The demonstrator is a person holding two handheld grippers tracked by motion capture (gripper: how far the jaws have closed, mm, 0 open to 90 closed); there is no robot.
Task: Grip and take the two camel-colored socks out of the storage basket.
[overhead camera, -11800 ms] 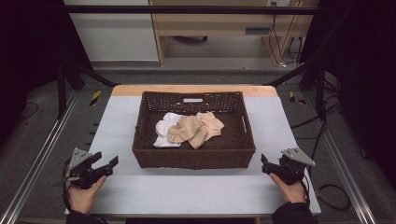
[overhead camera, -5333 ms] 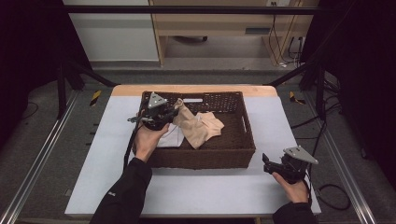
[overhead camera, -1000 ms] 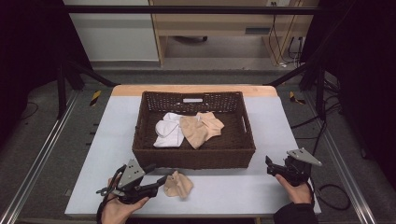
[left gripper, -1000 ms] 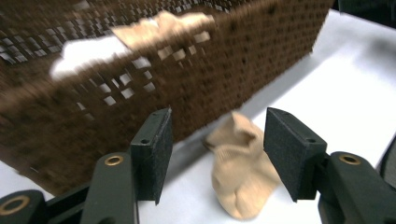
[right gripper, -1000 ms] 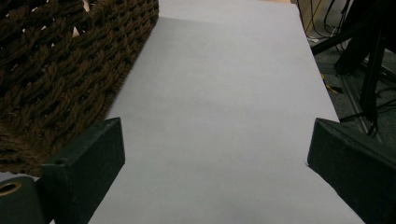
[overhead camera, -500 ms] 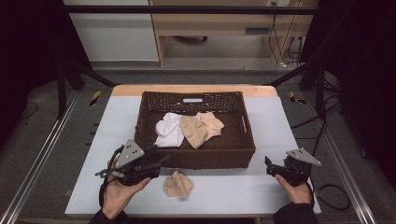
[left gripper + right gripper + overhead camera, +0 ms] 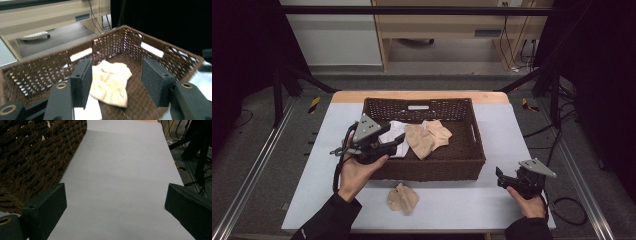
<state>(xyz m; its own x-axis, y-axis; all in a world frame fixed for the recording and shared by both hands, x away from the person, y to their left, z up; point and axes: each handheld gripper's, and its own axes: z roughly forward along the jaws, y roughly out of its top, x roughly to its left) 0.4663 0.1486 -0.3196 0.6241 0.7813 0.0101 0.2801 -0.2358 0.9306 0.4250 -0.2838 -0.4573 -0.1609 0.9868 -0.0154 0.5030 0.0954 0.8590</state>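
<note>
My left tool point(image 7: 398, 141), jaws apart and empty, hovers over the dark woven wicker basket point(image 7: 474, 150) at frame centre; I aim low onto the crumpled beige sock point(image 7: 111, 82) inside, pinching 1 layer.

Left claw point(image 7: 398, 141): black body, grey three-cornered plate on top with small dark dots, black cable looping down past the wrist. Its two jaws are black blocks faced with dark foam pads, each arm bearing a brass-ringed screw hole. Right claw point(image 7: 501, 176): same black build, same grey plate. Both forearms wear black sleeves.
</note>
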